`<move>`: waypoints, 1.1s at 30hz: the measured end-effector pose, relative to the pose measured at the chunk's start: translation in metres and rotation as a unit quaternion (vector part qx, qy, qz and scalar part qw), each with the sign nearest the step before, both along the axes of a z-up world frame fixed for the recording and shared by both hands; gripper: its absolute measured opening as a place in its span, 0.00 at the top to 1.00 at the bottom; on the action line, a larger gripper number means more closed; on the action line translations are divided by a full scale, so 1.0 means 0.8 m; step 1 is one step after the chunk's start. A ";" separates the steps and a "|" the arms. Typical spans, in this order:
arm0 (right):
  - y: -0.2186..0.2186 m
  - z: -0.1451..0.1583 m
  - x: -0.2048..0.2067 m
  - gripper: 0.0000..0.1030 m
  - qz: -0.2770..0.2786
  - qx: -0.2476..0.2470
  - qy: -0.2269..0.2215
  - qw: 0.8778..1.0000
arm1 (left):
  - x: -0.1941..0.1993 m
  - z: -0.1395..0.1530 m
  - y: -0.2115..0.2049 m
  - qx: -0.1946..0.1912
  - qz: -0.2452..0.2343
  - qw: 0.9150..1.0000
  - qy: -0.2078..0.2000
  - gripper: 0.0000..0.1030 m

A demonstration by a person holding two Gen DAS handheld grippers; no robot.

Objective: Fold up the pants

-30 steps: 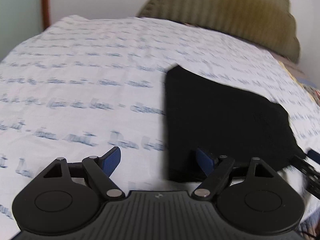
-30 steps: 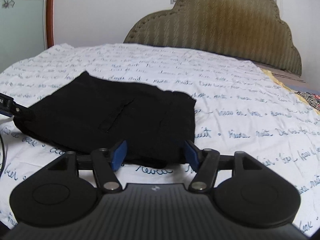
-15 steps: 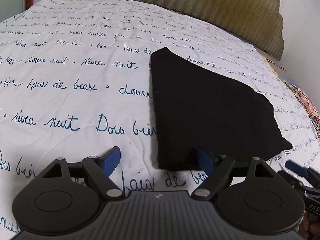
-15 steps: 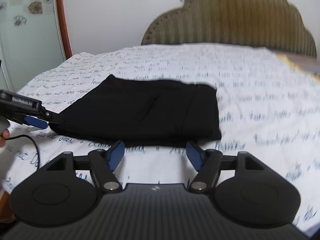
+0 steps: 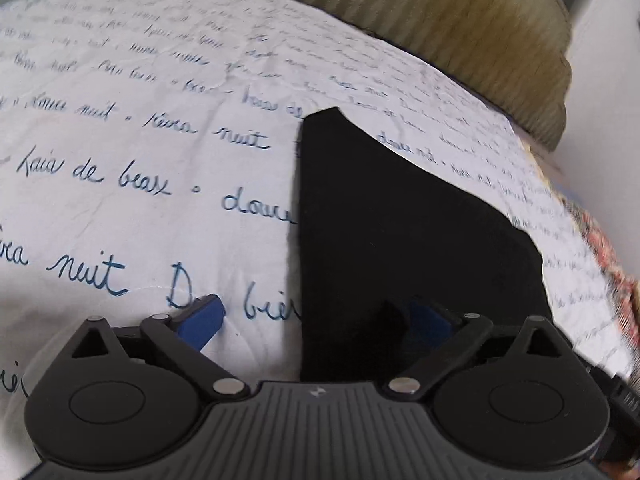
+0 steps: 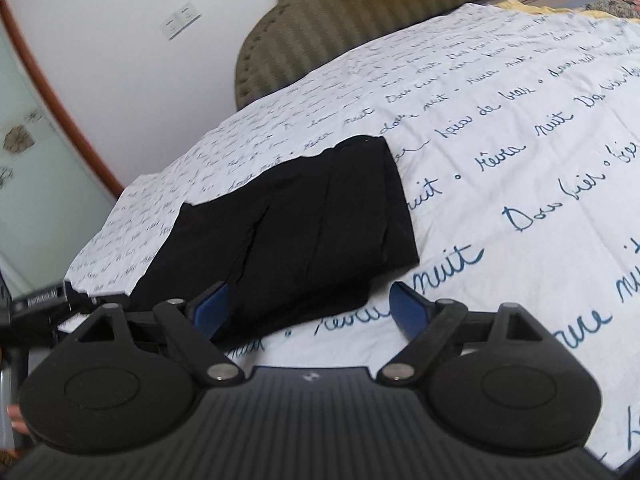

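Both jaws of the left gripper (image 5: 316, 318) are spread wide over the near edge of the folded black pants (image 5: 400, 220), nothing pinched. Likewise spread and empty, the right gripper (image 6: 310, 306) is held by the pants' (image 6: 304, 228) near corner. The pants are laid flat on the script-printed bedsheet (image 6: 500, 140), before the olive headboard (image 5: 460, 28).

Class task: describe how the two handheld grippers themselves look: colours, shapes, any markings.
Both look alike. The left gripper and right gripper each have a matte black ribbed body with a small pale logo at its centre, two round black discs at the sides, triangular black linkage arms with silver pivot pins, and blue finger pads. No cables or sleeves can be made out.
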State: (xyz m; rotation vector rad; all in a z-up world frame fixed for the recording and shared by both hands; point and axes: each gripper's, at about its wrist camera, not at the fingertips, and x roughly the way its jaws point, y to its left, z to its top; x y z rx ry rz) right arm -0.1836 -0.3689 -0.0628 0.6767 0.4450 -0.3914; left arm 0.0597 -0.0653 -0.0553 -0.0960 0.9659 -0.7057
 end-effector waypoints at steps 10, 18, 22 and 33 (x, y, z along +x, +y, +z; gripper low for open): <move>0.029 0.043 -0.015 0.10 -0.032 -0.139 0.013 0.990 | -0.032 0.001 0.020 -0.044 -0.037 0.998 -0.011 0.80; 0.065 0.097 0.131 0.09 0.125 -0.247 0.016 0.961 | -0.023 -0.006 0.025 -0.055 -0.027 0.998 0.009 0.79; 0.069 0.100 0.250 0.15 0.180 -0.226 0.043 0.956 | -0.027 -0.004 0.024 -0.048 -0.018 0.999 0.004 0.79; 0.017 0.030 0.430 0.89 0.251 -0.056 0.112 0.960 | -0.045 0.004 0.008 0.003 -0.025 0.998 -0.050 0.79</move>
